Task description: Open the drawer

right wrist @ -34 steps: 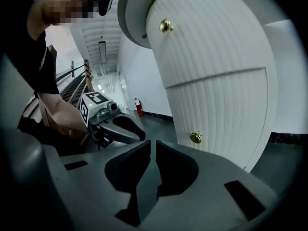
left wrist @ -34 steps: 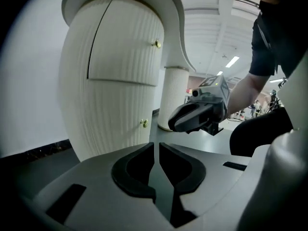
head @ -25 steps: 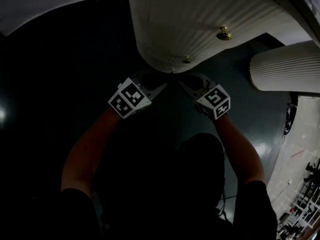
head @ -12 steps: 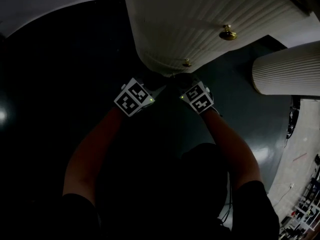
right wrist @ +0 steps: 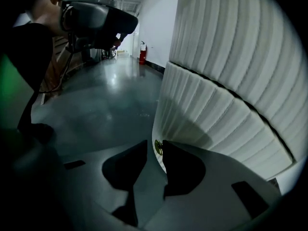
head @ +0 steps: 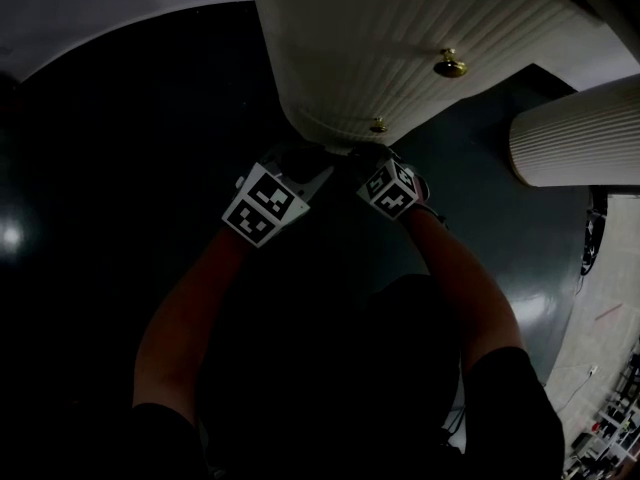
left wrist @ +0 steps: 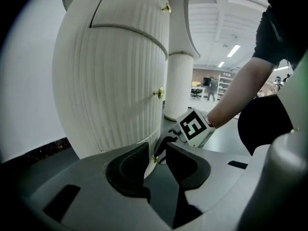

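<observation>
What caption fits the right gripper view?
Right gripper, jaws having just opened, brackets the lowest brass knob of the white fluted cabinet, not yet gripping it.

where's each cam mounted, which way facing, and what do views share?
Head view: on the person's head, facing steeply down at the cabinet and floor; both forearms, left gripper and right gripper show.
Left gripper view: on the left gripper, facing along its parted jaws at the cabinet; the right gripper and forearm show.
Right gripper view: on the right gripper, facing the cabinet's base; its jaws have just been opening, the lowest knob between them.
Shared: both gripper views see that knob.
</observation>
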Demonstrator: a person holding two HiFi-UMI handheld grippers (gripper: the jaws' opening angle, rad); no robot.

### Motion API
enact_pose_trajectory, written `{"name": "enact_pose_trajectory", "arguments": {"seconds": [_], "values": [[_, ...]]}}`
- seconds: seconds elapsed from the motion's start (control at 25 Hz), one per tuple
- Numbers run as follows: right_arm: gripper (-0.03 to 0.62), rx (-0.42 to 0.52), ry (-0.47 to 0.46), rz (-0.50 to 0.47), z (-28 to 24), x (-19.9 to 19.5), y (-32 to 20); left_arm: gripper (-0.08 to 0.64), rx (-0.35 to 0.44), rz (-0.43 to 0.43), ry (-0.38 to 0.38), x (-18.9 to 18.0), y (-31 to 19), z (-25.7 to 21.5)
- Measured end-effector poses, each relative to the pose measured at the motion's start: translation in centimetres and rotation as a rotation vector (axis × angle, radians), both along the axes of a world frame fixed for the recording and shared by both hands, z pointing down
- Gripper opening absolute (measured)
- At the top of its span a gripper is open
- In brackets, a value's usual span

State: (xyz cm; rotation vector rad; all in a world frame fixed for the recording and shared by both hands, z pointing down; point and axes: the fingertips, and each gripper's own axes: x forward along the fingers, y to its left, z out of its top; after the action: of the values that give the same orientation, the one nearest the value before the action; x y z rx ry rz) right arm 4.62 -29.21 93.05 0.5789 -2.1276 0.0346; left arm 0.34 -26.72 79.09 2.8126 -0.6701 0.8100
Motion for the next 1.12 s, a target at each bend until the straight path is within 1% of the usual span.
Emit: {"name": "enact_pose_trajectory", "arguments": {"seconds": [0.08,0.2,0.24,0.28,0.32,0.36,0.4,0.44,0.48,0.52,0.56,0.64,0.68,0.72,0.76,0.84,0.92,1.12], "values": [[0.057,-0.004,-0.006,0.006,-0.3,0.0,0.0,0.115,0.013,0.0,-0.013,-0.3,0.3,-0.2],[0.061,-0.018,-0.064,0.052,-0.9,-0.3,-0.5,0.115,0.035,-0.023,-0.021,-1.6,0.0,-0.5],[0.061,-0.031,-0.074,0.049,-1.0,-0.4,-0.2,0.115,0.032,-0.042,-0.009,-2.0,-0.2,-0.5],[0.061,-0.063,-0.079,0.019,-0.8,-0.7,0.8,0.115,0.026,-0.064,0.01,-2.3,-0.5,-0.5],[0.055,-0.121,-0.08,-0.049,-0.3,-1.4,2.7,0.115,0.022,-0.084,0.029,-2.5,-0.8,-0.6],[0.015,-0.186,-0.064,-0.156,0.4,-2.6,5.7,0.115,0.023,-0.096,0.044,-2.6,-1.1,-0.7],[0.015,-0.223,-0.021,-0.286,1.3,-4.0,8.8,0.115,0.026,-0.099,0.05,-2.6,-1.2,-0.7],[0.017,-0.223,0.032,-0.399,2.0,-5.0,11.1,0.115,0.029,-0.094,0.047,-2.6,-1.1,-0.8],[0.017,-0.205,0.06,-0.449,2.2,-5.6,11.8,0.115,0.031,-0.085,0.038,-2.6,-1.0,-0.8],[0.017,-0.179,0.047,-0.413,1.8,-5.8,10.8,0.115,0.032,-0.076,0.027,-2.6,-0.8,-0.8],[0.018,-0.148,0.001,-0.313,0.8,-5.6,8.5,0.115,0.03,-0.072,0.02,-2.7,-0.6,-0.7],[0.018,-0.07,-0.096,-0.073,-1.5,-3.9,3.6,0.115,0.02,-0.079,0.024,-2.8,-0.4,-0.4],[0.018,-0.034,-0.118,0.017,-2.2,-2.6,1.9,0.115,0.015,-0.081,0.029,-2.7,-0.3,-0.3],[0.018,-0.01,-0.122,0.077,-2.3,-1.3,0.9,0.115,0.013,-0.077,0.031,-2.5,-0.3,-0.4],[0.018,0.003,-0.114,0.109,-2.1,-0.3,0.4,0.115,0.013,-0.069,0.03,-2.3,-0.2,-0.4],[0.033,0.002,-0.09,0.122,-1.0,0.6,0.2,0.114,0.008,-0.045,0.026,-1.9,0.3,-0.3],[0.071,-0.001,-0.078,0.116,-0.1,0.8,0.0,0.115,0.005,-0.019,0.019,-1.6,0.9,0.0],[0.072,0.016,-0.092,0.078,0.2,0.0,-0.1,0.114,0.008,0.004,-0.002,-1.2,1.5,0.6]]}}
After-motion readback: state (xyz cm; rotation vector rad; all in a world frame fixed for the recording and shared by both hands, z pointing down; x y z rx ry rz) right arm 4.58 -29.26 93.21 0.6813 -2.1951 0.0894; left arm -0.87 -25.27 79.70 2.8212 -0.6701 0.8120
